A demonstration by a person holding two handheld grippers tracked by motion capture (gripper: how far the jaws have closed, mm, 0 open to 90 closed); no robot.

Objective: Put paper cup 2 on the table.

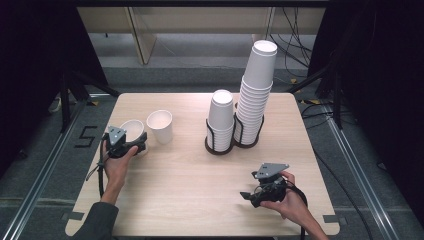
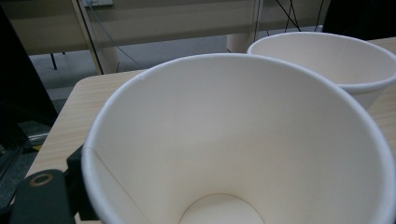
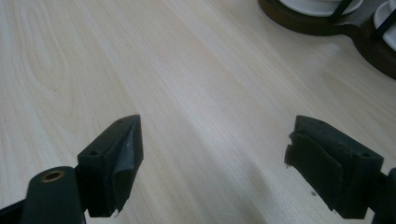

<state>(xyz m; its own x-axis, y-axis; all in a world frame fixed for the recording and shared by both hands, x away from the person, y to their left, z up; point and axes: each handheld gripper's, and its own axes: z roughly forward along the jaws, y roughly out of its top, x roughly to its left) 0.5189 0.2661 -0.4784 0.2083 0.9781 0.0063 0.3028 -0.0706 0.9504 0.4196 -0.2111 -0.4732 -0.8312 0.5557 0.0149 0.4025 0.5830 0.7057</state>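
Note:
A white paper cup (image 1: 132, 127) stands at the table's left, and my left gripper (image 1: 135, 141) is shut on it. In the left gripper view this cup (image 2: 243, 135) is seen from above its open mouth, with one black finger (image 2: 46, 196) against its outer wall at the lower left. The other finger is hidden behind the cup. A second paper cup (image 1: 160, 126) (image 2: 327, 60) stands upright just to its right. My right gripper (image 1: 248, 197) (image 3: 215, 158) hovers low over the table's front right, open, with bare wood between its fingers.
Two stacks of upside-down paper cups, a short stack (image 1: 220, 117) and a tall stack (image 1: 256, 90), sit in a dark double holder (image 1: 220, 148) (image 3: 322, 25) at the back middle. The wooden table (image 1: 190, 175) has floor rails and cables around it.

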